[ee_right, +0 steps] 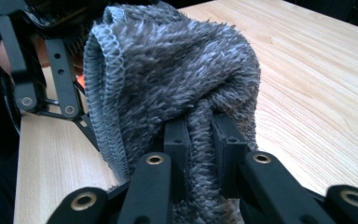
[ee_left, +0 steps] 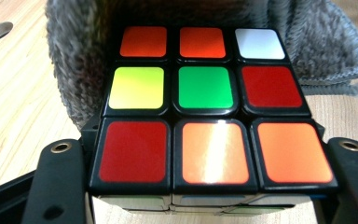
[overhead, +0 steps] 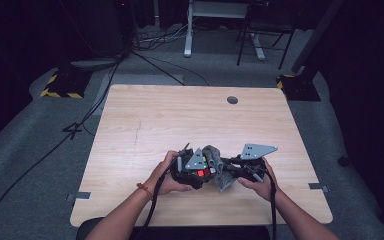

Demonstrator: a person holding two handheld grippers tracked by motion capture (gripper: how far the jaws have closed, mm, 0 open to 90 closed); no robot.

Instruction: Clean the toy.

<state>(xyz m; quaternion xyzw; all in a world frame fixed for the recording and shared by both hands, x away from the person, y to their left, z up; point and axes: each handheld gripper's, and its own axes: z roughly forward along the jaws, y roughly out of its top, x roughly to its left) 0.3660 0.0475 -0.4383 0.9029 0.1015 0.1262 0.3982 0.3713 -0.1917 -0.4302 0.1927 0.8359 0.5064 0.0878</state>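
While a person's forearms reach in from the near edge of a pale wooden table (overhead: 145, 115), the high view shows both hands meeting close together near the front of the tabletop. The left hand (overhead: 167, 175) carries the left gripper (overhead: 196, 169), and the right hand (overhead: 261, 181) carries the right gripper (overhead: 232, 169), each topped by a grey three-cornered plate. Between the two tools sits a bunched grey cloth (overhead: 219, 165), with flecks of red and green from a puzzle cube (overhead: 202, 170) showing just beside it. A round hole (overhead: 232, 100) marks the far side of the table, and cables trail over the grey floor beyond.

Seen from the left gripper view, the puzzle cube (ee_left: 205, 107) sits squarely between the two black jaws, which press against its lower sides and hold it. Its facing side shows orange, red, white, yellow and green tiles. The fuzzy grey cloth (ee_left: 317, 42) wraps behind and around the cube's far end, touching it. Table wood shows on either side.

From the right gripper view, the jaws are closed tight on a gathered fold of the grey cloth (ee_right: 168, 79), which balloons out above them with a stitched hem along its left edge. The left gripper's black linkage (ee_right: 42, 70) stands just behind the cloth at upper left, above the table (ee_right: 317, 84).
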